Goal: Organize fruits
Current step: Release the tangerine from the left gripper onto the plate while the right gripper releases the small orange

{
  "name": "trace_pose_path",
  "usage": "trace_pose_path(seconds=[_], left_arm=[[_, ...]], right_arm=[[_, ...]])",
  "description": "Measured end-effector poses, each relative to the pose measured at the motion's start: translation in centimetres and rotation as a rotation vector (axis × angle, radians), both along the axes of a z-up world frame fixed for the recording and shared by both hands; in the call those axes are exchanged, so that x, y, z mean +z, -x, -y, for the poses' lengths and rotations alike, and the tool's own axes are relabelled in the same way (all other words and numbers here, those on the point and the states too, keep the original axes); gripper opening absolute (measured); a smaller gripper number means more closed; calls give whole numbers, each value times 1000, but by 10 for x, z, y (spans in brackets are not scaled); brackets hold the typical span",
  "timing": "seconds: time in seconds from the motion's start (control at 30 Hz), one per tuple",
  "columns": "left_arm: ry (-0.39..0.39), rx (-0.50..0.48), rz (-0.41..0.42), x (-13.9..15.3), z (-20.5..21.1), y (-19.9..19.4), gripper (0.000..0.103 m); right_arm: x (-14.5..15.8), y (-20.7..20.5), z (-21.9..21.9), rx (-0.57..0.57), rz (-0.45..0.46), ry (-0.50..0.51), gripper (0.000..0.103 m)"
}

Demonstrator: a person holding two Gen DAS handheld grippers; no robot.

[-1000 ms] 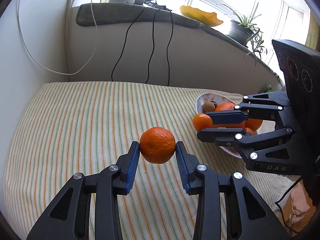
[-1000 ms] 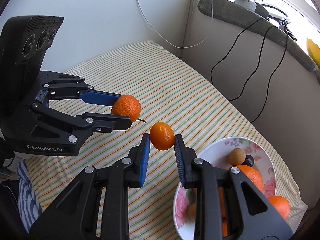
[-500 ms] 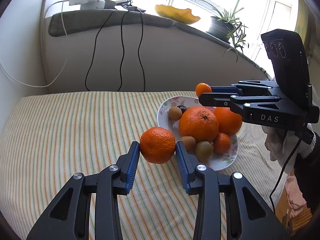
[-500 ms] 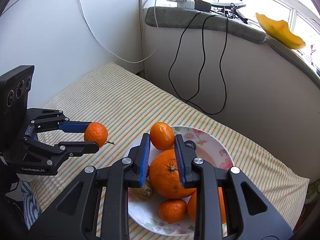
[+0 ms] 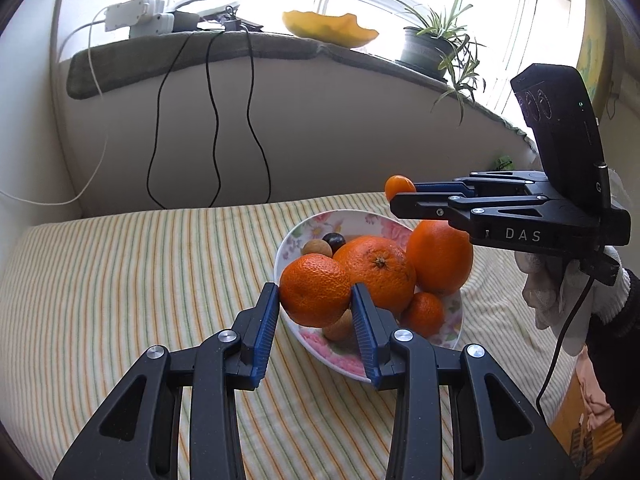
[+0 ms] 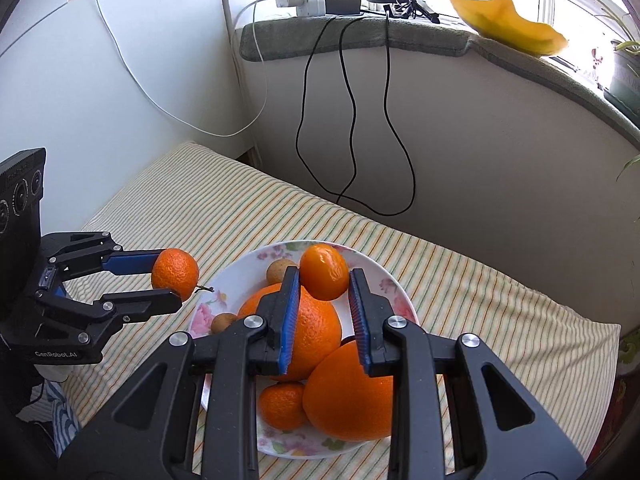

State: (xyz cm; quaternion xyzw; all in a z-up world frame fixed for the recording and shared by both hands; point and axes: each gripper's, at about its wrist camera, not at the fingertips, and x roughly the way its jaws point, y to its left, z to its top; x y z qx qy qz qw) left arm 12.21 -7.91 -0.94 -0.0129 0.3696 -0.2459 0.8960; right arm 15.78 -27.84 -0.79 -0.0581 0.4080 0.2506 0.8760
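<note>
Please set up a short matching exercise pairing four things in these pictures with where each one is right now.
Things:
1. mandarin
2. kumquat
3. dark plum
4. potted plant

Places:
A. on the windowsill
B. lying in the flowered plate
C. clamped in the right gripper
D. clamped in the left gripper

Pairs: 1-D, 2-C, 3-B, 4-A

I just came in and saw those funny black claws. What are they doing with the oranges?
A person is holding a claw tool in each hand to tidy fruit. The left gripper clamps a bumpy mandarin, and the right gripper pinches a small smooth kumquat. Both fruits hang in the air over the flowered plate, which already holds two big oranges, a small mandarin and some little brown fruits. Neither one has been let go yet.
</note>
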Motion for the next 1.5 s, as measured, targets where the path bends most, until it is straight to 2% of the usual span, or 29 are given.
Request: trace_pose_path(seconds=[0.47,1.23,1.3,1.33,1.37,1.4,1.47,1.5], left_arm=[[-21,-14,-3,-2,11,-2,35],[-29,-29,-2,-2,17,-2,36],[-27,-28,2,-1,16,-1,39],[-25,-26,5,0,16,-1,44],[-25,-26,9,1,16,-1,48],[-26,-27,12,2,16,0,49],[-28,-27,15,3,16,0,50],[-28,-27,14,3,16,0,51]], right_arm=[[-10,-8,1,-5,-22,16,26],[-9,-6,0,-14,-23,24,26],[-9,-6,0,-14,-21,24,26],[-8,-6,1,-16,-19,24,26],[-8,-6,1,-17,-18,23,32],[-7,-6,1,-19,-14,22,43],[-5,-4,2,-25,1,20,57],[-4,-3,2,-25,5,18,57]])
